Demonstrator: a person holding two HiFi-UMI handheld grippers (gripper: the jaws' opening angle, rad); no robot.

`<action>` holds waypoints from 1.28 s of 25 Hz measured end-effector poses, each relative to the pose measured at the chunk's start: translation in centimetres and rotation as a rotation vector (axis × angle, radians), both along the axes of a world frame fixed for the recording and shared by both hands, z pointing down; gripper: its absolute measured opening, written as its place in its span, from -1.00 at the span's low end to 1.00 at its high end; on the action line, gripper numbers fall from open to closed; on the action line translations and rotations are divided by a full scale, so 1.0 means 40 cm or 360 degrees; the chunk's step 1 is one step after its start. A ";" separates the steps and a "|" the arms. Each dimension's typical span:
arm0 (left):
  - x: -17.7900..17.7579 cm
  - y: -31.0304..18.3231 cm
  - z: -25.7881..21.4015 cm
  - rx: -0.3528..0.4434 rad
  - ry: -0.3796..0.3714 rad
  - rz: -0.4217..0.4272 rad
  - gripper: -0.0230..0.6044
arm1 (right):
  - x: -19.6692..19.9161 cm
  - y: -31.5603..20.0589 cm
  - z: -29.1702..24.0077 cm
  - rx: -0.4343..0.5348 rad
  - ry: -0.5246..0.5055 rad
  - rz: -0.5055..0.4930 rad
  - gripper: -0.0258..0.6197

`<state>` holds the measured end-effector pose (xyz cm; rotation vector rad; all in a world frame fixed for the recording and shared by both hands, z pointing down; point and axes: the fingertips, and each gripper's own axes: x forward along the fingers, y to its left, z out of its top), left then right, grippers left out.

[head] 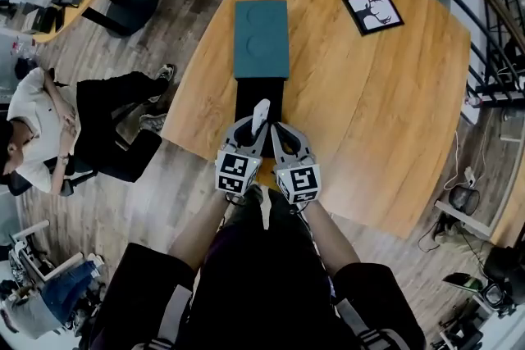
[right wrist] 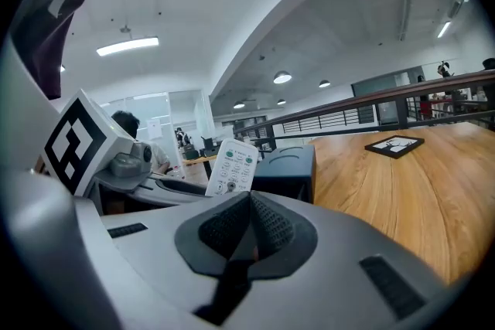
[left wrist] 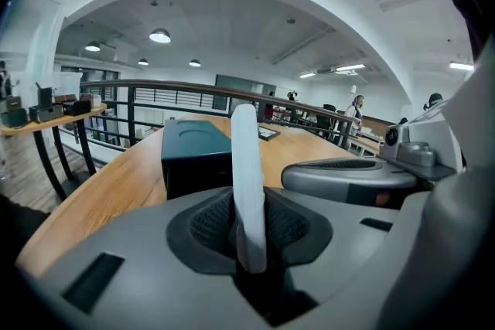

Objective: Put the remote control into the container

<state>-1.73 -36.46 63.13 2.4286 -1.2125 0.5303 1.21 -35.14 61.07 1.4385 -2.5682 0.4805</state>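
Note:
My left gripper (head: 255, 127) is shut on the white remote control (head: 260, 115), which stands edge-on between its pads (left wrist: 249, 193). The container (head: 261, 38), a black box with a teal top, stands on the wooden table (head: 369, 94) just ahead of both grippers; in the left gripper view the container (left wrist: 193, 153) is behind the remote. My right gripper (head: 276, 132) sits close beside the left one, shut with nothing in it (right wrist: 246, 232). From the right gripper view the remote's button face (right wrist: 233, 167) shows to the left of the container (right wrist: 288, 168).
A black-framed picture (head: 372, 12) lies on the table at the far right. A person sits on a chair (head: 49, 131) on the floor to the left. A railing (left wrist: 155, 93) runs behind the table. The table's near edge is under the grippers.

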 end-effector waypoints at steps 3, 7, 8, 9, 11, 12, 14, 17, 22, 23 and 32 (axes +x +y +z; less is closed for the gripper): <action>0.006 -0.015 0.026 -0.0121 -0.0048 -0.0035 -0.59 | 0.008 -0.014 0.022 -0.0024 -0.0004 0.0008 -0.86; 0.012 -0.019 0.078 -0.0389 -0.0115 -0.0085 -0.59 | 0.018 -0.034 0.030 -0.0031 -0.0008 0.0007 -0.86; 0.015 -0.015 0.092 -0.0466 -0.0143 -0.0085 -0.59 | 0.022 -0.037 0.030 -0.0035 -0.0010 0.0008 -0.86; 0.017 -0.010 0.107 -0.0540 -0.0173 -0.0082 -0.59 | 0.026 -0.040 0.032 -0.0039 -0.0011 0.0009 -0.86; 0.024 -0.004 0.132 -0.0675 -0.0210 -0.0075 -0.59 | 0.034 -0.047 0.036 -0.0046 -0.0010 0.0012 -0.86; 0.026 -0.004 0.141 -0.0734 -0.0218 -0.0075 -0.59 | 0.037 -0.049 0.038 -0.0049 -0.0010 0.0014 -0.86; 0.029 -0.005 0.151 -0.0826 -0.0224 -0.0083 -0.59 | 0.042 -0.053 0.040 -0.0052 -0.0009 0.0019 -0.86; 0.029 -0.010 0.165 -0.0925 -0.0232 -0.0088 -0.59 | 0.046 -0.055 0.041 -0.0054 -0.0009 0.0020 -0.86; 0.032 -0.011 0.195 -0.1103 -0.0240 -0.0074 -0.58 | 0.053 -0.058 0.045 -0.0061 -0.0013 0.0028 -0.86; 0.032 -0.012 0.196 -0.1111 -0.0236 -0.0068 -0.58 | 0.054 -0.058 0.044 -0.0060 -0.0016 0.0030 -0.86; 0.044 -0.014 0.181 -0.0981 -0.0266 -0.0030 -0.36 | 0.066 -0.062 0.047 -0.0075 -0.0027 0.0049 -0.86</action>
